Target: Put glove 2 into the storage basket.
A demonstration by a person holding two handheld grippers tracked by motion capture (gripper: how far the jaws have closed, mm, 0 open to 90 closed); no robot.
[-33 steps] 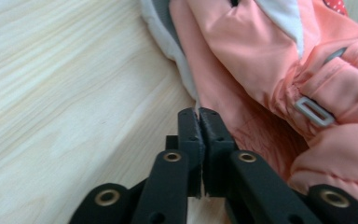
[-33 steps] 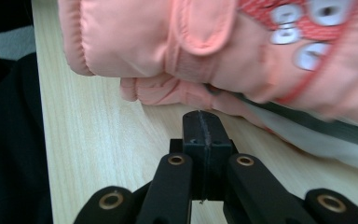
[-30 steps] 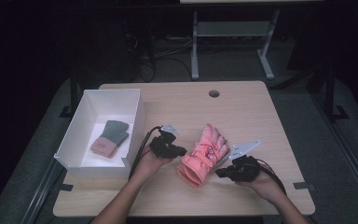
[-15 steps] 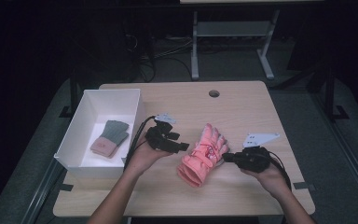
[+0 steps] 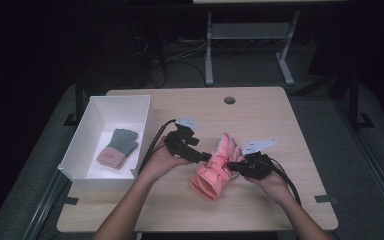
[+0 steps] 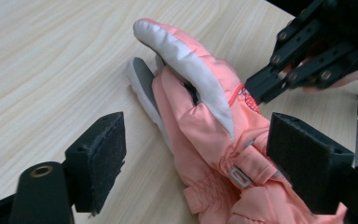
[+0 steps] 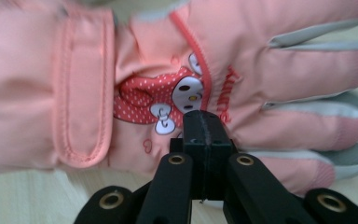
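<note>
While one glove [image 5: 118, 147] already lies in the box [image 5: 145, 121], we judge ourselves midway: right gripper [image 5: 236, 166] fingers pinch the pink glove [image 5: 215, 170] mid-tabletop [image 5: 260, 110]; left gripper [image 5: 206, 157] fingers spread around it.

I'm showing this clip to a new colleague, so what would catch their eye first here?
The bright pink glove at the table's middle stands out, with the right gripper shut on its edge and the left gripper open beside it. Next, the white box at the left, holding a green and pink mitten.
</note>
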